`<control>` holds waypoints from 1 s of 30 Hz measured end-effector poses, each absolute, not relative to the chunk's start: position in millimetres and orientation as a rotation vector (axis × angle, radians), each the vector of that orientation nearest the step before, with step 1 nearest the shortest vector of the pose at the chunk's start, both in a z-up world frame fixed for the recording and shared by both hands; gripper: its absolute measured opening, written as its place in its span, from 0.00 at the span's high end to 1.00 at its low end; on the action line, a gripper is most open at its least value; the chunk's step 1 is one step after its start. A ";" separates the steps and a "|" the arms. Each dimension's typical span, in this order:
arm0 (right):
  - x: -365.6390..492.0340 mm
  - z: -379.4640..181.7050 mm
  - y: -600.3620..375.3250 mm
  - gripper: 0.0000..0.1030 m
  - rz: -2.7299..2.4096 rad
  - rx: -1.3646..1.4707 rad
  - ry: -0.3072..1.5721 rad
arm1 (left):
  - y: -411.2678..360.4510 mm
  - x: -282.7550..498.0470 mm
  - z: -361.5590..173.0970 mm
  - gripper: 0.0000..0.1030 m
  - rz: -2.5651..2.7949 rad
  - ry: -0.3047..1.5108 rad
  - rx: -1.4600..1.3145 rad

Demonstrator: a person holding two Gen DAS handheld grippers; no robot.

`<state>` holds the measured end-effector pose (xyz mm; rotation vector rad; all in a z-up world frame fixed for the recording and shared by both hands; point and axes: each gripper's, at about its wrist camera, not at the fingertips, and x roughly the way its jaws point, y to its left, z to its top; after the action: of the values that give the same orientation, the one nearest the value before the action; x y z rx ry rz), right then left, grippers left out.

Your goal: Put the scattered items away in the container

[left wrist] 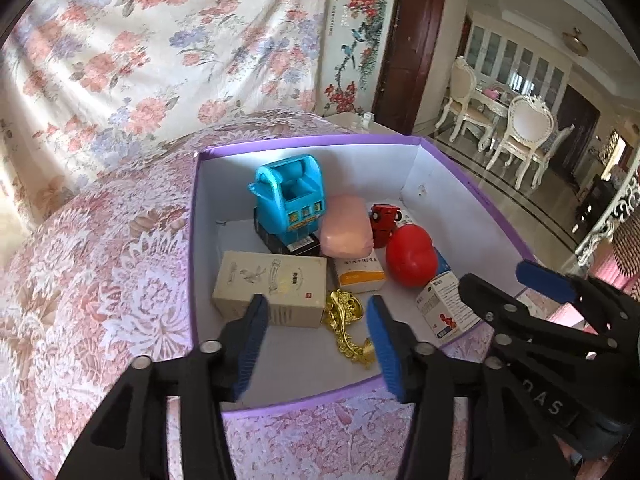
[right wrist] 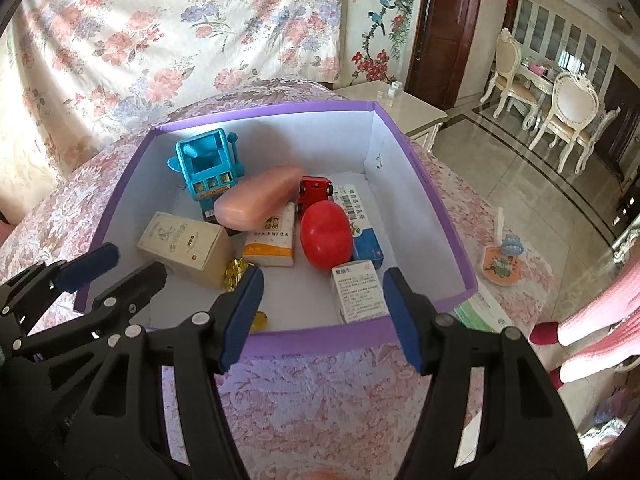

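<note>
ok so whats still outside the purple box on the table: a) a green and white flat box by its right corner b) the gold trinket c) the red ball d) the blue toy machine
a: the right wrist view shows the green and white flat box lying on the tablecloth just outside the purple box, while the toy machine, ball and trinket lie inside.

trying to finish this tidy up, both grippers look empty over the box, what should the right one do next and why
Probably swing the right gripper to its right, toward the green-edged flat box lying on the tablecloth just outside the purple box. Its fingers stand open with nothing between them, and that box and the orange tag beyond it are still outside, while the other items already sit inside.
</note>
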<state>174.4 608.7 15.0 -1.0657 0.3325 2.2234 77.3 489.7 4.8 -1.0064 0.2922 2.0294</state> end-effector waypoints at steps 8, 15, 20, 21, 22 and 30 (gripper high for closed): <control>189.0 31.1 596.8 0.25 2.201 -1.070 0.328 | 466.9 78.1 22.7 0.23 2.078 0.250 -1.060; 195.4 40.4 592.7 0.24 2.228 -1.077 0.316 | 457.4 85.2 41.1 0.18 2.084 0.242 -1.024; 196.9 42.5 593.5 0.23 2.241 -1.061 0.329 | 455.1 90.8 49.1 0.18 2.095 0.248 -0.990; 197.0 42.4 593.3 0.23 2.242 -1.061 0.329 | 455.1 91.1 49.3 0.18 2.097 0.250 -0.991; 197.0 42.2 593.2 0.23 2.242 -1.061 0.328 | 455.2 91.2 49.2 0.18 2.098 0.251 -0.993; 198.7 41.0 593.6 0.23 2.241 -1.065 0.332 | 455.6 93.1 47.6 0.20 2.097 0.251 -1.002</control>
<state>198.7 593.6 41.0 -1.0647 0.3322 2.2413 93.1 455.6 47.6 -1.0022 0.2510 2.0972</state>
